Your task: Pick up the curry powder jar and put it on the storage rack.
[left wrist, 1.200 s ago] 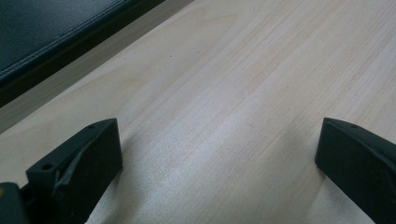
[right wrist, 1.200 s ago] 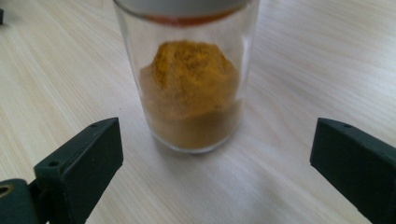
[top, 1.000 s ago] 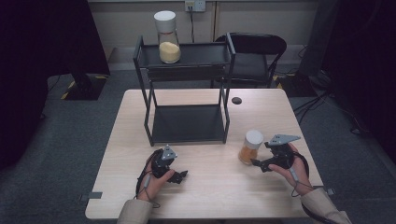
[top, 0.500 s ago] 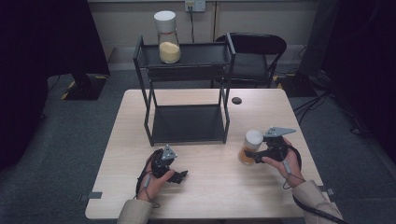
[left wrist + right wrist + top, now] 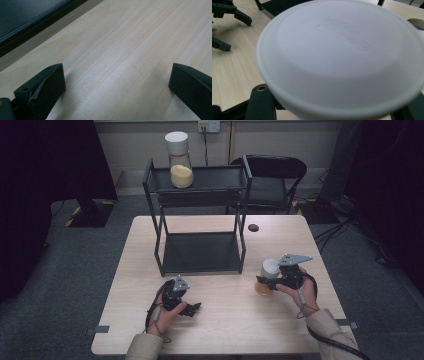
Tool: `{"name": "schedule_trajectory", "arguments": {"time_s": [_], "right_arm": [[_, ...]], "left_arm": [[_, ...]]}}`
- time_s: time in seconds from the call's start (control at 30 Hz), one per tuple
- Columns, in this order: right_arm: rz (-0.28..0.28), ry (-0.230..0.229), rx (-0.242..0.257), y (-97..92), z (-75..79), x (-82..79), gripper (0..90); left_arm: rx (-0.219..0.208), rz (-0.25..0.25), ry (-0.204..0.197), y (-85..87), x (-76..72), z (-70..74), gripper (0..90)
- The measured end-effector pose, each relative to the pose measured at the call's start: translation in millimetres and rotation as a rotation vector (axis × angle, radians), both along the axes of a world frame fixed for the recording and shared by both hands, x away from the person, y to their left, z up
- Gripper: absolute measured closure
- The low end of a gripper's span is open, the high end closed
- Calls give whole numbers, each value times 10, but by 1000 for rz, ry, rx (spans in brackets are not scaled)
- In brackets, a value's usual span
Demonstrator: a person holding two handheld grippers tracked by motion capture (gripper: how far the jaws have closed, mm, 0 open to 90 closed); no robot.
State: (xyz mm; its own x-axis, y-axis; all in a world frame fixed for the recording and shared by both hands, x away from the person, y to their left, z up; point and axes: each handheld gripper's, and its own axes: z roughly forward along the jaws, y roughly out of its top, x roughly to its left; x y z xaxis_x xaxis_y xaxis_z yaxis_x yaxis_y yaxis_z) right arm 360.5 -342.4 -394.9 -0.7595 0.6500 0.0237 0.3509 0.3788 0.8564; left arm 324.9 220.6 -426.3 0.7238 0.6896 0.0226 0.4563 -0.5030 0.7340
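A white-lidded jar (image 5: pixel 266 277) holding orange-yellow contents stands on the pale wooden table (image 5: pixel 240 330) at about four o'clock from the table's centre, caught between the jaws of the right gripper (image 5: pixel 265 281), which have just been closing and now clamp its body below the lid (image 5: pixel 342 57). The person's right hand (image 5: pixel 300 290) reaches in from five o'clock. At seven o'clock the left gripper (image 5: pixel 192 309) rests low over bare wood, its jaws standing wide apart with nothing between them. A black two-tier shelf (image 5: pixel 200 252) rises at twelve o'clock, just beyond both hands, with a second, taller white-capped jar (image 5: pixel 179 160) on its top tier; a small dark disc (image 5: pixel 253 227) lies on the table by the shelf's right leg. The likely trouble: the grip appears to sit on smooth rounded wall, so the jar could slip or tilt if lifted quickly, and a hasty swing toward the shelf could knock it against the frame.
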Motion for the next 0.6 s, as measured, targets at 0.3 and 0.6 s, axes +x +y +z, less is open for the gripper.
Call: {"name": "schedule_trajectory", "arguments": {"time_s": [0.3,0.6], "right_arm": [[17,10,-3,34,50,43,345],[86,30,-13,137,236,116,346]], "left_arm": [[1,-1,0,0,1,1,0],[0,0,0,0,0,0,0]]}}
